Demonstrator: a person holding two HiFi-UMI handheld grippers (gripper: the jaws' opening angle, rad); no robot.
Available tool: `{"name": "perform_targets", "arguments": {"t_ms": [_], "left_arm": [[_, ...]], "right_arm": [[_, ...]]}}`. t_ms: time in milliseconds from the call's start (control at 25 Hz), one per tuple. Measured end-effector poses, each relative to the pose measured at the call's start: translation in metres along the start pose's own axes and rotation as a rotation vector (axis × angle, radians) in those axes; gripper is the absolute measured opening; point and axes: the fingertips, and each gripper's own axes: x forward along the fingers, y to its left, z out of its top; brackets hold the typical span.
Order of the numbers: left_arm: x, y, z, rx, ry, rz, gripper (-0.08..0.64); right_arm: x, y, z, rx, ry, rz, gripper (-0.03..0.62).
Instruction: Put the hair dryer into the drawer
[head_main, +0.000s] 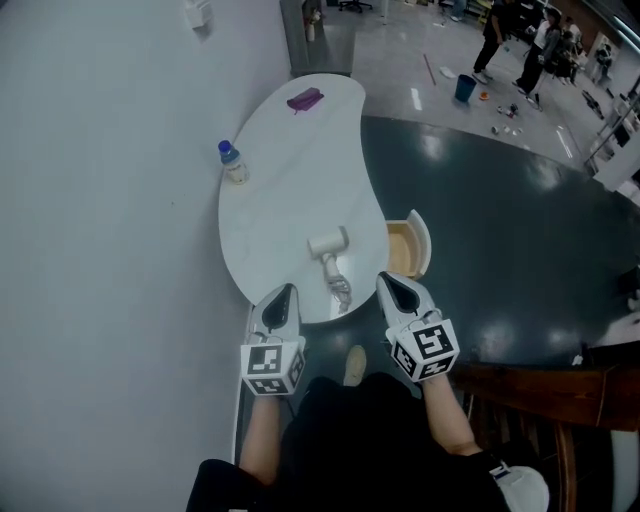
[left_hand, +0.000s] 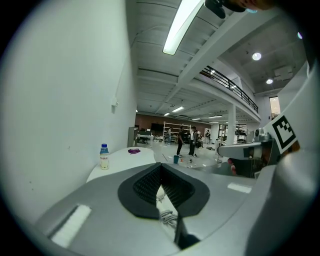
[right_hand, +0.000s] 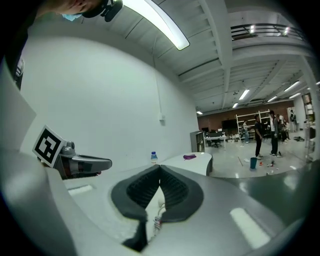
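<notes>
A white hair dryer (head_main: 328, 245) lies on the white curved table (head_main: 290, 170) near its front end, with its coiled cord (head_main: 341, 292) trailing toward me. An open wooden drawer (head_main: 405, 249) juts out from the table's right side. My left gripper (head_main: 285, 291) hovers over the table's front edge, left of the cord, shut and empty. My right gripper (head_main: 389, 281) is just right of the cord, in front of the drawer, also shut and empty. In both gripper views the dryer's cord (left_hand: 168, 216) (right_hand: 158, 223) shows through the slit below the closed pads.
A small bottle (head_main: 233, 163) stands at the table's left edge by the wall, and a purple item (head_main: 305, 99) lies at its far end. A wooden chair (head_main: 545, 395) is at my right. People and a blue bucket (head_main: 465, 88) are far off on the floor.
</notes>
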Motion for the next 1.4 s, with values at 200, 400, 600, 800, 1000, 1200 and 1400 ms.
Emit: {"name": "perform_targets", "arguments": {"t_ms": [200, 400, 600, 800, 1000, 1200, 1400], "left_arm": [[0.025, 0.007, 0.007, -0.032, -0.014, 0.062, 0.008], [0.042, 0.007, -0.004, -0.038, 0.006, 0.069, 0.008], [0.057, 0.012, -0.022, -0.026, 0.036, 0.074, 0.008], [0.073, 0.025, -0.039, -0.046, 0.08, 0.079, 0.008], [0.093, 0.039, -0.061, -0.07, 0.131, 0.072, 0.008], [0.111, 0.046, -0.089, -0.099, 0.189, 0.042, 0.008], [0.126, 0.056, -0.12, -0.128, 0.245, 0.023, 0.008]], "right_arm": [[0.028, -0.02, -0.003, -0.011, 0.036, 0.066, 0.003], [0.053, -0.028, -0.012, 0.008, 0.067, 0.113, 0.003], [0.076, -0.027, -0.034, 0.025, 0.111, 0.155, 0.003], [0.098, -0.028, -0.056, 0.055, 0.162, 0.17, 0.003], [0.121, -0.033, -0.083, 0.08, 0.222, 0.159, 0.003], [0.138, -0.035, -0.118, 0.108, 0.29, 0.137, 0.003], [0.155, -0.032, -0.152, 0.121, 0.353, 0.136, 0.003]]}}
